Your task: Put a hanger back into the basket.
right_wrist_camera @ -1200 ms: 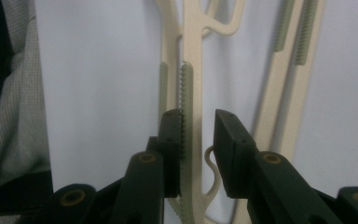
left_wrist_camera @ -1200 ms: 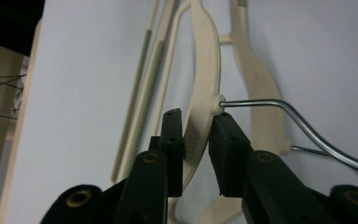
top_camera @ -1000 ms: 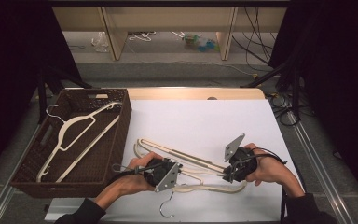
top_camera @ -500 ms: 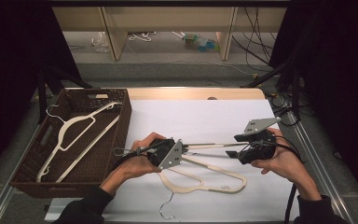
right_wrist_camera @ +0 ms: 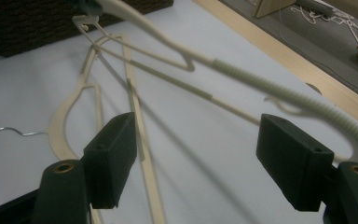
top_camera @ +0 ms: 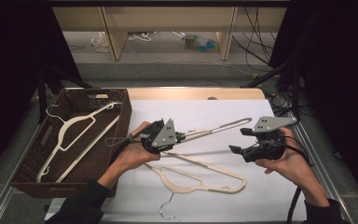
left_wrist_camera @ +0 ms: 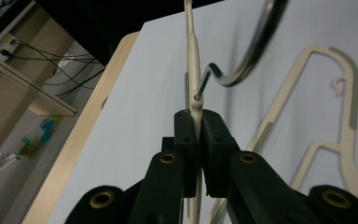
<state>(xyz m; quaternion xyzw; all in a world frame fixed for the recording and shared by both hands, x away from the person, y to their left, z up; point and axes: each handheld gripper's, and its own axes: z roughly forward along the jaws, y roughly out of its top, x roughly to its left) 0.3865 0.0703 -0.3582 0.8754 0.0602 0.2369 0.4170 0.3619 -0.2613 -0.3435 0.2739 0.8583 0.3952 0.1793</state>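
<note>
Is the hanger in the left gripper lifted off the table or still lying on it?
Lifted. The left gripper clamps the hanger near its hook, and its far end hangs above the white table.

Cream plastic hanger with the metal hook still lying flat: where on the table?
High view: the cream plastic hanger lies on the white table cover near its front edge, between the two hands, below the lifted hanger.

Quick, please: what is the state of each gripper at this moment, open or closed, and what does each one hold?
Left gripper: closed on the raised cream plastic hanger with a metal hook, near its neck.
Right gripper: open, holding nothing.
</note>
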